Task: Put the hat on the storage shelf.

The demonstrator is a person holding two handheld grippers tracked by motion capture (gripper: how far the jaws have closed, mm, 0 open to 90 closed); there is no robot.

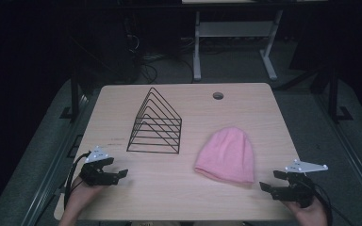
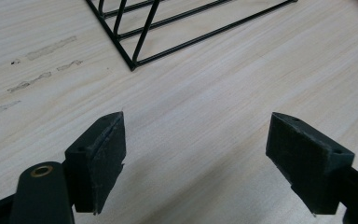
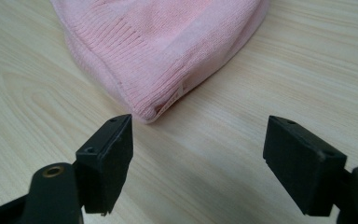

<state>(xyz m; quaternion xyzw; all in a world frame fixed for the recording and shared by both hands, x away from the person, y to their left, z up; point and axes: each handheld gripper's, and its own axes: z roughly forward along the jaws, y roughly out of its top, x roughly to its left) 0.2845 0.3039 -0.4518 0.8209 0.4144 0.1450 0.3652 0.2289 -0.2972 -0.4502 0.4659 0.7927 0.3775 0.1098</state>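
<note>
Desk (image 1: pixel 179 197): pink hat (image 1: pixel 227 154), wire rack (image 1: pixel 155 123). Left tongs (image 1: pixel 115 172) wide, empty; right tongs (image 1: pixel 268 181) wide, seemingly just short of hat.

— What is seen of the left gripper (image 1: pixel 119 174)?
— A black body is seen, topped by a grey three-cornered plate dotted with small marks; a black cable is looped behind it.
— And the right gripper (image 1: pixel 268 181)?
— The same black build, grey plate and cable. Square black pads and brass-ringed holes are shown on both.
</note>
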